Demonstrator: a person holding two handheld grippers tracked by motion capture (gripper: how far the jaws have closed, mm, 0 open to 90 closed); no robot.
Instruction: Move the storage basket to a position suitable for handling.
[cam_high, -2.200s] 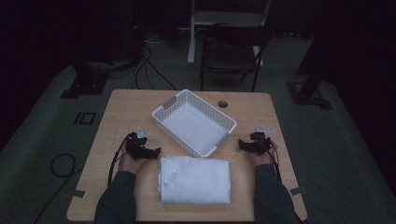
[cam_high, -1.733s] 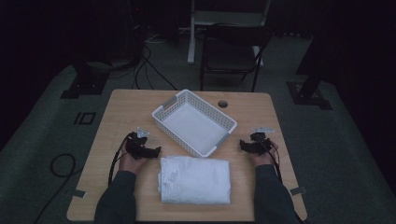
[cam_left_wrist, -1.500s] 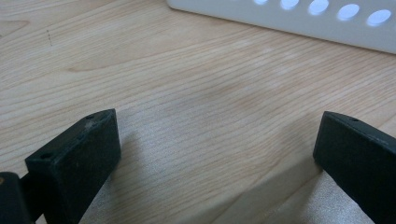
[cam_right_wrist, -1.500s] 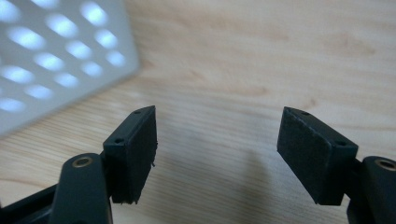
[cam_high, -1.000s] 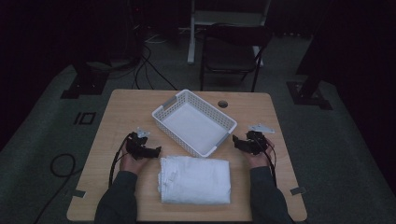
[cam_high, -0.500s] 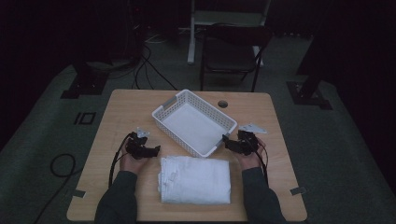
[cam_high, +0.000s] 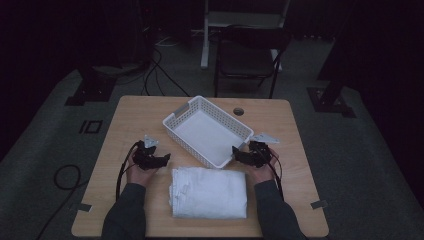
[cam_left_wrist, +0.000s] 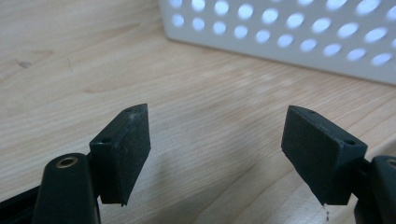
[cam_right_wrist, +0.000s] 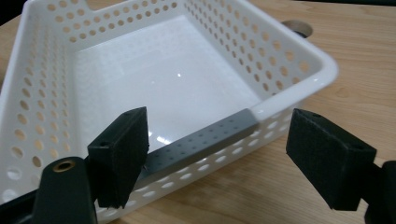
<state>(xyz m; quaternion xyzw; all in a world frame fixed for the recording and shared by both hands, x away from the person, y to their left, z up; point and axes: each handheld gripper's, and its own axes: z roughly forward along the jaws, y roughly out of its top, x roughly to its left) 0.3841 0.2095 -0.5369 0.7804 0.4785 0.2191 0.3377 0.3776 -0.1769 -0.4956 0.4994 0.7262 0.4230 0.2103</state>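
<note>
Right gripper (cam_high: 239, 152) sits at the near end of the white perforated plastic basket (cam_high: 176, 124), jaws apart and just been opening, nothing between the pads yet. In the right gripper view the basket's grey handle strip (cam_right_wrist: 205, 139) on the near rim lies just ahead of the jaws, running from the left pad toward the gap; the empty basket floor is beyond it.

Left gripper (cam_high: 162, 159) is beside the basket's other near side, jaws apart with bare wooden table (cam_left_wrist: 196, 121) between them, and they have just been closing on nothing. The basket wall is ahead of it and apart from the pads.

Folded white cloth (cam_high: 209, 192) lies just behind both grippers, between the person's forearms, untouched.

Risks, as a judgement:
- Right jaws are not squared to the rim, so closing now could catch only the handle's edge and the basket could pivot or slip out.
- A one-sided lift could tilt the basket and drag its far corner on the table.
- Left jaws closing early may leave too narrow a gap to take the wall, and shove the basket instead.
- A forearm could brush and unfold the cloth.
</note>
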